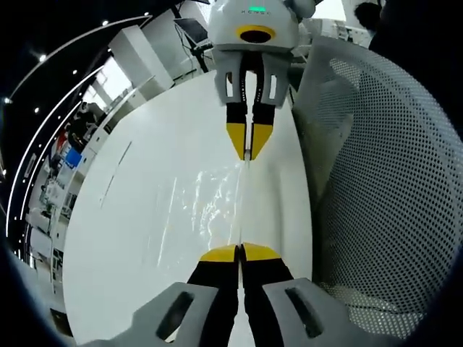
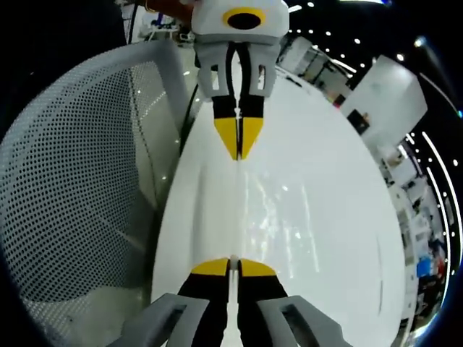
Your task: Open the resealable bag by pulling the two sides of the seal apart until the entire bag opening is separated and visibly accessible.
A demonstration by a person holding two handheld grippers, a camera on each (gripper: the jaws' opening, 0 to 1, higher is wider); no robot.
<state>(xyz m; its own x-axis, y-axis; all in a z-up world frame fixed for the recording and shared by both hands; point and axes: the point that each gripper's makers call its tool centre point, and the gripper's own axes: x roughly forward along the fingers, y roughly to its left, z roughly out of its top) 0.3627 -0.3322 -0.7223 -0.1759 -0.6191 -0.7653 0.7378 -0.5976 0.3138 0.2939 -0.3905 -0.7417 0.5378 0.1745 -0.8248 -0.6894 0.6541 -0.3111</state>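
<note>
A white table is seen beneath everything, with a perforated grey chair back just beside its edge. Above the table, a clear resealable bag is stretched between the two grippers, its crinkled film glinting against the white surface. The left gripper is closed narrowly on the near edge of the bag. The right gripper is likewise pinched onto the opposite edge, and each gripper is seen facing the other across the bag.
</note>
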